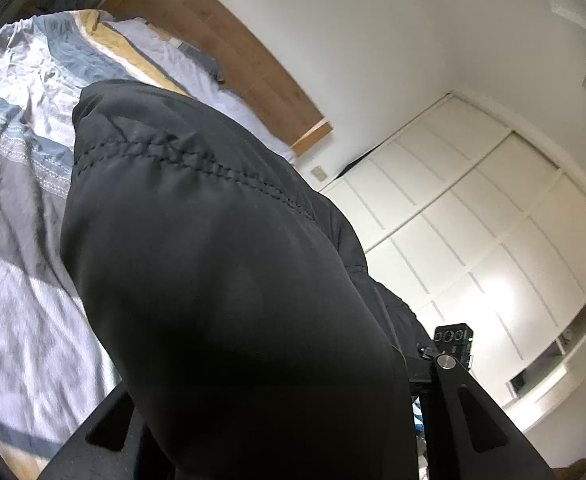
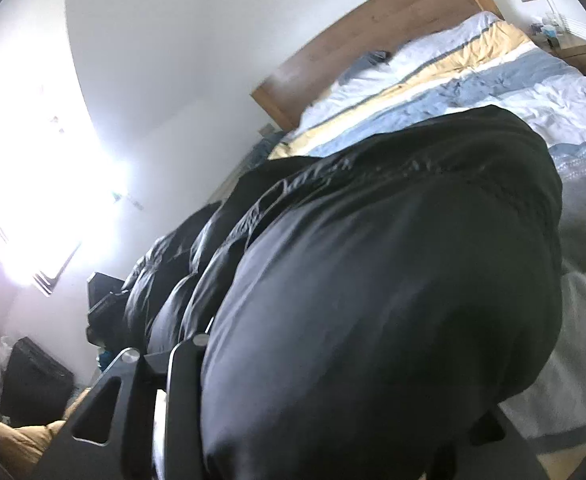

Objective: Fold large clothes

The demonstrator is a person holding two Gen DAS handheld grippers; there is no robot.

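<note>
A black padded jacket (image 1: 221,240) bulges up between my left gripper's (image 1: 277,404) fingers (image 1: 465,400) and fills most of the left wrist view. The gripper is shut on a thick fold of it, and the fingertips are buried in the fabric. In the right wrist view the same jacket (image 2: 393,260) swells out of my right gripper (image 2: 333,404), which is shut on another fold. Its left finger (image 2: 185,384) presses against the cloth. The jacket hangs raised above the bed, with quilted folds trailing off to the left in the right wrist view.
Below lies a bed with a striped grey, blue and yellow duvet (image 1: 21,160) (image 2: 493,72) and a wooden headboard (image 1: 229,52). White wardrobe doors (image 1: 473,220) stand to the right. A bright window (image 2: 33,184), a dark case (image 2: 33,376) on the floor and a nightstand (image 2: 573,46) surround the bed.
</note>
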